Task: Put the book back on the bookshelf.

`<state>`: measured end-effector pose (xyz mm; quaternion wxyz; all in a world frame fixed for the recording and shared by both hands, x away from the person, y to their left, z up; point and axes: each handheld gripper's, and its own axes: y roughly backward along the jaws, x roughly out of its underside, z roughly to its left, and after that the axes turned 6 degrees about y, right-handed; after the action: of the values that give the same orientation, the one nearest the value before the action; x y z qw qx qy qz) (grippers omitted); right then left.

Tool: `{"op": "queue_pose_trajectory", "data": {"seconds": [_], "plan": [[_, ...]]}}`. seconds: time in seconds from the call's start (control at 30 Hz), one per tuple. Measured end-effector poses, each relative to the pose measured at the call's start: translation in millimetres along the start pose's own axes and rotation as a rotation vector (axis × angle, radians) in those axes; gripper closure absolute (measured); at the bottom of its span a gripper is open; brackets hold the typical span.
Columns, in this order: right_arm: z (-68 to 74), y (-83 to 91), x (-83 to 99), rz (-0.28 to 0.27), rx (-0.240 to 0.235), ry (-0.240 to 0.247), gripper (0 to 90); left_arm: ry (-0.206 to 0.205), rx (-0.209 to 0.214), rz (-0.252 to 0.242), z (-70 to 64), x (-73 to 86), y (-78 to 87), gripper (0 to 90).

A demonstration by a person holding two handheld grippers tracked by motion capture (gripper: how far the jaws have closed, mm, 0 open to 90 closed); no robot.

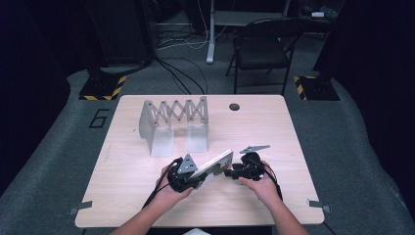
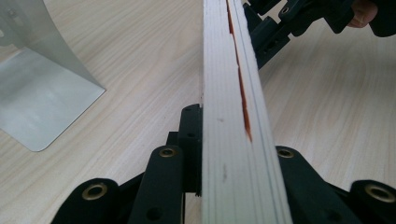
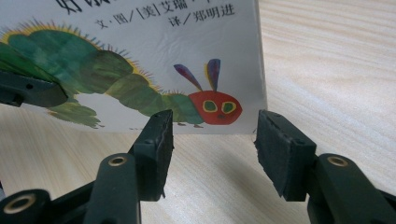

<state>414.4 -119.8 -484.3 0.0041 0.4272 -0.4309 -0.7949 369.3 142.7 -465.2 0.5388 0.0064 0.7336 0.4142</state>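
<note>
Book (image 1: 214, 165) is hanging tilted above the near worktop (image 1: 147, 196), its long axis running from my left gripper (image 2: 233, 186), which is clamping one end, up toward my right gripper (image 3: 212, 140). That one is gaping open just short of the caterpillar-cover corner, gripping nothing; I'm lining it up.

Your book (image 1: 214, 164) is a thin white picture book with a green caterpillar with a red head on its cover (image 3: 140, 65); it's lifted off the table and tilted, its far end higher; its edge (image 2: 233, 116) shows pale page layers.
</note>
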Motion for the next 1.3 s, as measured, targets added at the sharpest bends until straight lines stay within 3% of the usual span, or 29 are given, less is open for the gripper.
{"op": "queue_pose_trajectory", "data": {"seconds": [0.23,0.37,0.73,0.97,1.3], "plan": [[-0.9,0.1,-0.3,-0.002,0.002,0.005,46.5,-0.001,-0.004,-0.001,-3.4,0.7,0.1,75.7],[-0.1,-0.4,-0.5,0.001,0.000,0.008,46.5,0.027,-0.002,-0.008,-1.0,2.1,1.4,75.7],[-0.8,1.8,-0.2,-0.003,0.001,0.008,46.5,0.043,-0.003,-0.008,-0.6,2.6,11.0,75.8],[-1.5,2.9,-0.1,-0.008,0.000,0.006,46.4,0.051,-0.028,-0.018,3.8,3.4,18.3,75.7],[-3.9,5.0,0.8,-0.012,0.005,0.002,46.2,0.096,-0.078,-0.052,18.6,5.5,34.9,75.7]]}}
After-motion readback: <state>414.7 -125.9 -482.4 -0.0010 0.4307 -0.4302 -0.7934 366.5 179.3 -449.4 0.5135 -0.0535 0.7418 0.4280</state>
